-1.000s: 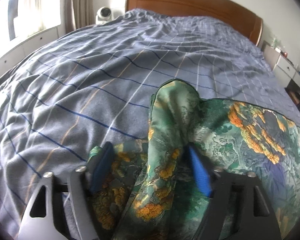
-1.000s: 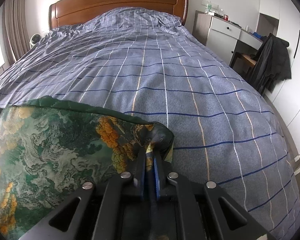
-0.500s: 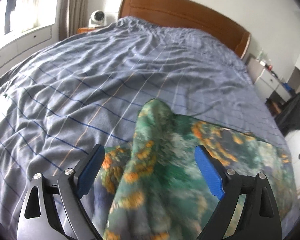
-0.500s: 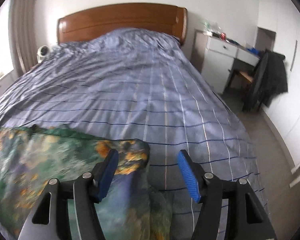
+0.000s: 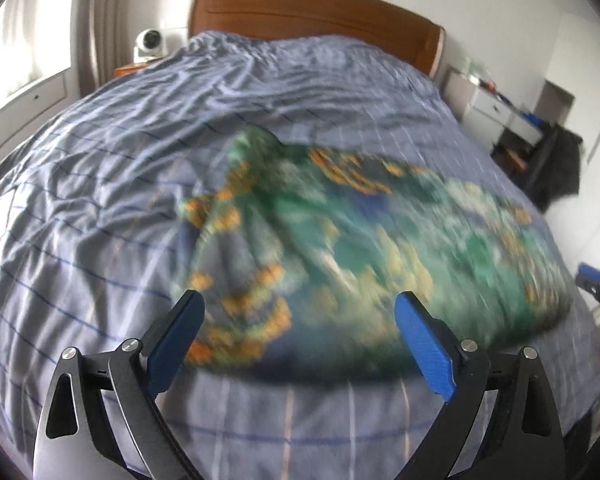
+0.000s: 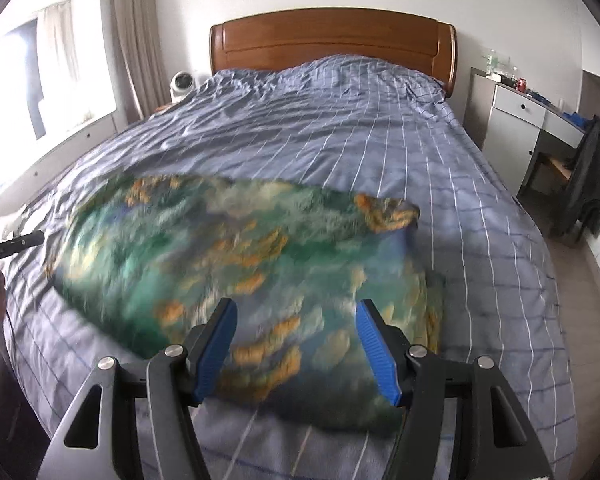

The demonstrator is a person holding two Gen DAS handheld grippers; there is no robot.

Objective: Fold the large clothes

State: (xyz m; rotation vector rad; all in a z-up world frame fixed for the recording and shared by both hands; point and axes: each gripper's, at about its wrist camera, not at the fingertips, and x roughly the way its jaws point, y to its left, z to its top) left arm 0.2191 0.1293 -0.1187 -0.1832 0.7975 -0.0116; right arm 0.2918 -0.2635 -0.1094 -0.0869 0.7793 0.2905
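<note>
A green garment with orange and blue print (image 5: 360, 240) lies spread across the near part of the bed, blurred by motion. It also shows in the right wrist view (image 6: 240, 272). My left gripper (image 5: 298, 312) is open and empty, held above the garment's near left end. My right gripper (image 6: 296, 320) is open and empty above the garment's near right part. The right gripper's tip (image 5: 592, 284) shows at the right edge of the left wrist view. The left gripper (image 6: 8, 248) shows at the left edge of the right wrist view.
The bed has a blue checked duvet (image 6: 380, 128) and a wooden headboard (image 6: 332, 40). A white fan (image 6: 182, 86) stands left of the headboard. A white desk (image 6: 520, 116) and a chair with a dark jacket (image 6: 592, 176) stand to the right.
Both grippers opened and let go of the garment, then drew back and up from it. The garment dropped flat onto the bed.
</note>
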